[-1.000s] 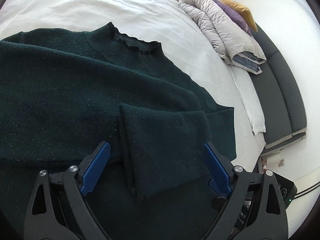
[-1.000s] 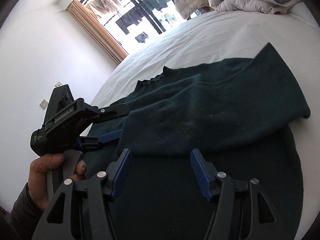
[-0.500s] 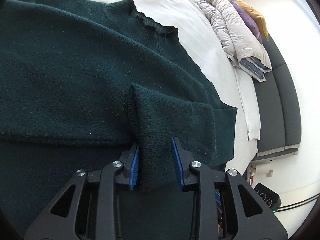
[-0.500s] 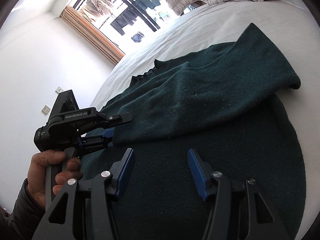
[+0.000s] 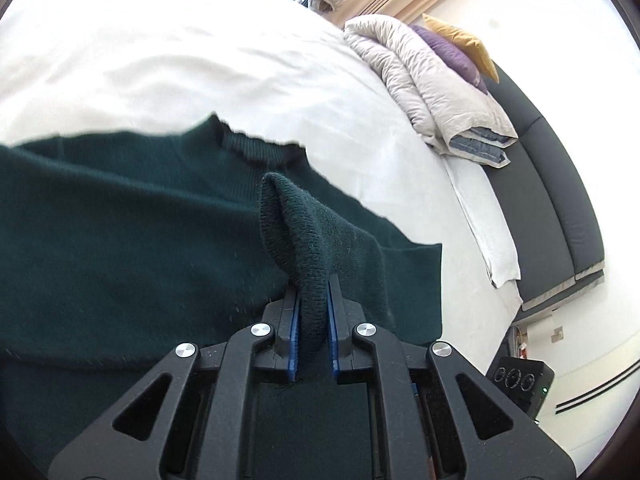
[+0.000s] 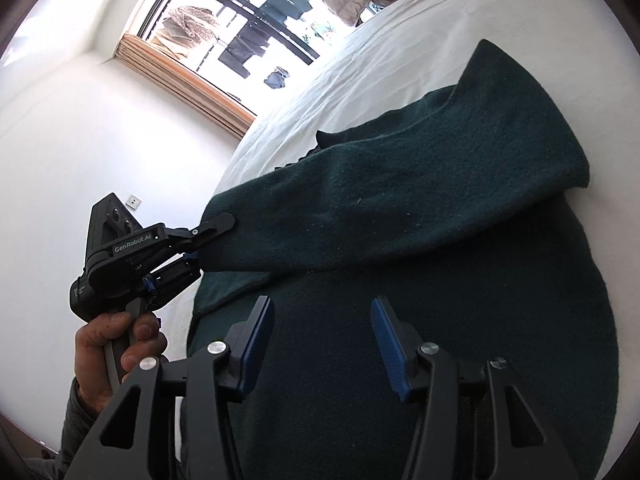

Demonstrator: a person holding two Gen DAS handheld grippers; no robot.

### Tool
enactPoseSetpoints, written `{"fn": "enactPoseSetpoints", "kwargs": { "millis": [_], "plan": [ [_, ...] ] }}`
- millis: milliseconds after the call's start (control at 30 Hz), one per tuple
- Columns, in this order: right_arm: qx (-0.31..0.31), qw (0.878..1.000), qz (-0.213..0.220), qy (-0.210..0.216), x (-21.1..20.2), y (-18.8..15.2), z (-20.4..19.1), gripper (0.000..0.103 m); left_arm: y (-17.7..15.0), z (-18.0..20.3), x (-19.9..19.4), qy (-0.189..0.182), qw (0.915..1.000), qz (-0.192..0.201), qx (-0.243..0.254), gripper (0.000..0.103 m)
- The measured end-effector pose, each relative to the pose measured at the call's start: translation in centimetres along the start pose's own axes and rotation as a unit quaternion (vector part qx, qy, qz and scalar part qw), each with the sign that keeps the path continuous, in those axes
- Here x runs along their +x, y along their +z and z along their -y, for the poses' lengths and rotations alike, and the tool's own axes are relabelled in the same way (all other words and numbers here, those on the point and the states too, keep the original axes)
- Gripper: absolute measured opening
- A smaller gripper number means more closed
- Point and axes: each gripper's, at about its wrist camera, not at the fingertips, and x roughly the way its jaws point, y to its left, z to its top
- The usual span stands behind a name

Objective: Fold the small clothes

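Observation:
A dark green knit sweater (image 5: 120,232) lies spread on the white bed (image 5: 200,60), its ribbed collar (image 5: 256,148) toward the far side. My left gripper (image 5: 313,300) is shut on the cuff of one sleeve (image 5: 296,216) and holds it lifted above the sweater body. In the right wrist view the same left gripper (image 6: 208,240) pinches the end of the sleeve (image 6: 400,200), which lies folded across the sweater (image 6: 440,340). My right gripper (image 6: 322,336) is open and empty, hovering just over the lower body of the sweater.
A folded beige duvet (image 5: 432,80) with purple and yellow cushions (image 5: 456,48) sits at the bed's far right. A dark grey headboard (image 5: 560,200) runs along the right. A window (image 6: 248,20) with hanging laundry is behind the bed. A black device (image 5: 520,384) stands on the floor.
My left gripper closed on the sleeve cuff and lifted it up off the sweater. My right gripper stayed open and shifted slightly over the sweater's lower part.

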Motion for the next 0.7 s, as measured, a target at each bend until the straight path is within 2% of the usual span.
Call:
{"fn": "enactPoseSetpoints", "kwargs": {
  "millis": [67, 167, 300, 433, 500, 700],
  "plan": [
    [0.039, 0.999, 0.022, 0.024, 0.0, 1.1, 1.2, 0.062, 0.6, -0.5, -0.9, 0.000, 0.9999, 0.010, -0.003, 0.010],
    [0.135, 0.987, 0.058, 0.063, 0.1, 2.5, 4.3, 0.076, 1.0, -1.6, -2.1, 0.002, 0.9996, 0.025, -0.012, 0.010],
    [0.208, 0.972, 0.081, 0.071, 0.9, 3.2, 6.9, 0.076, 1.9, -3.6, -3.5, 0.002, 0.9984, 0.045, -0.034, 0.010],
    [0.231, 0.962, 0.119, 0.080, 1.1, 3.8, 7.6, 0.076, 2.9, -5.6, -4.3, 0.012, 0.9975, 0.055, -0.043, 0.010],
    [0.242, 0.959, 0.125, 0.080, 1.5, 4.2, 7.8, 0.075, 3.2, -7.1, -4.6, 0.017, 0.9971, 0.056, -0.048, 0.010],
    [0.239, 0.961, 0.128, 0.055, 1.7, 4.4, 7.5, 0.072, 2.1, -10.9, -3.3, 0.038, 0.9968, 0.035, -0.061, 0.010]
  ]
}}
